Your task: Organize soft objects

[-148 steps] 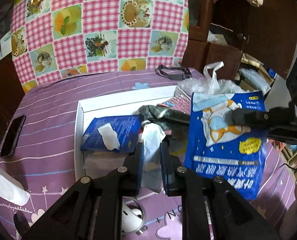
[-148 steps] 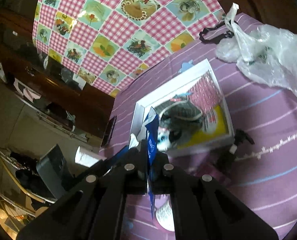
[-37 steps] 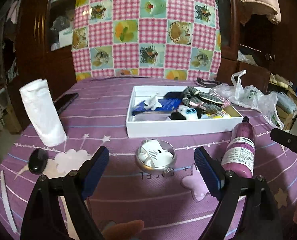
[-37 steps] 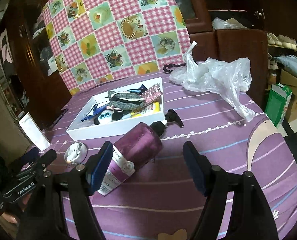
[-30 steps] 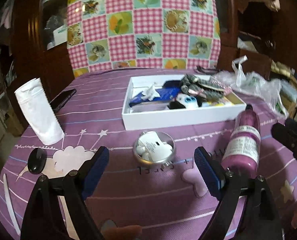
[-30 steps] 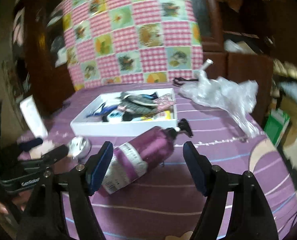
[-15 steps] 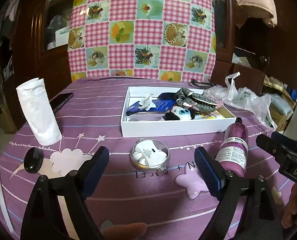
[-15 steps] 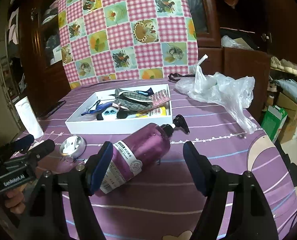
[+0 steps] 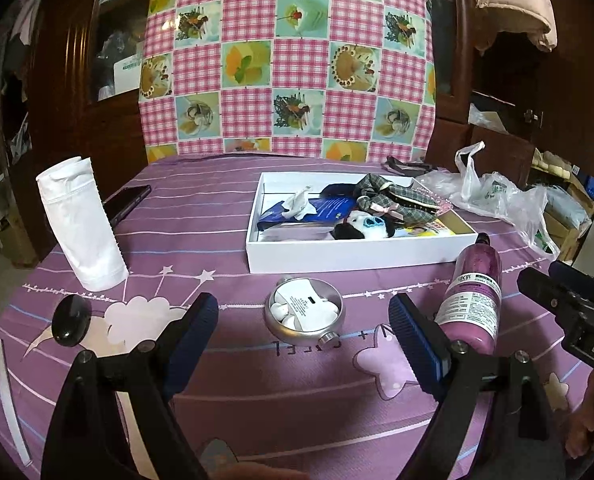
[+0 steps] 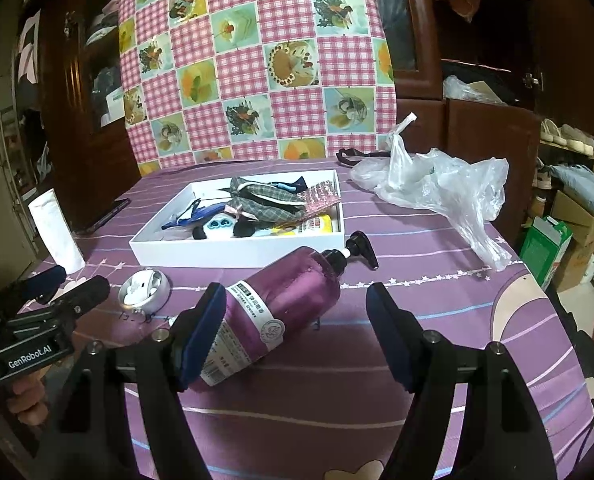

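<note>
**Both grippers empty above the table**

Jaws on my left gripper stand wide apart with nothing between them, and my right gripper gapes likewise. At twelve o'clock the white box holds the soft things. A purple bottle lies just ahead of the right gripper; a tin sits before the left.

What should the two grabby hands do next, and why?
Probably just lower both to rest. The soft things, like the plaid cloth and the little plush toy, already lie in the white box. The left gripper and right gripper hang with jaws open and empty, back from the box. The purple bottle lying outside looks hard, so it likely stays.
</note>
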Motion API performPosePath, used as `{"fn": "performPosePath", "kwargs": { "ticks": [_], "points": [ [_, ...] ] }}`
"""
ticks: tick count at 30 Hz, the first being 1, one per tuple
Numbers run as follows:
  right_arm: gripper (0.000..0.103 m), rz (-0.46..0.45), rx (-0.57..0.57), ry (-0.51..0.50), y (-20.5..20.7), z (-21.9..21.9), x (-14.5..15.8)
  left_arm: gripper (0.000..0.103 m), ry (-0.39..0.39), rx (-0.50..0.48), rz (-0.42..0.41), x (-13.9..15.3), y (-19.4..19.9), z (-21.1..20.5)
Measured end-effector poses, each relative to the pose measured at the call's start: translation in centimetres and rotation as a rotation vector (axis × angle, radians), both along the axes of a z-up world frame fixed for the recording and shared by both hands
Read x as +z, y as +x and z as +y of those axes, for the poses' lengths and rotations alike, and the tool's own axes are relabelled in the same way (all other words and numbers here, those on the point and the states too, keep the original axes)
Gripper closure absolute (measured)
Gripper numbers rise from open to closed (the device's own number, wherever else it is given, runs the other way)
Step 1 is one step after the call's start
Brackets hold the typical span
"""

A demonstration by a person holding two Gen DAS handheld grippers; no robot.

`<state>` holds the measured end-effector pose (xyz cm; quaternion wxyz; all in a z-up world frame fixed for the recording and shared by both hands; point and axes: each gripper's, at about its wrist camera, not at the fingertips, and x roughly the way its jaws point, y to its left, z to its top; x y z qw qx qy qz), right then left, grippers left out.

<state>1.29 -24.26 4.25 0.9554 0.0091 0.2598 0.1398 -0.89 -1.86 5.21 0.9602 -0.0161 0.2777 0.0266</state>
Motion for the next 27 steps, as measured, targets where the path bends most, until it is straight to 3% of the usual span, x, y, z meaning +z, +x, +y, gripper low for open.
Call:
{"fn": "performPosePath", "kwargs": {
  "ticks": [27],
  "points": [
    [0.029, 0.005, -0.002, -0.01, 0.28, -0.2, 0.01, 0.015, 0.02, -0.04, -0.03, 0.25, -0.45, -0.74]
  ]
}}
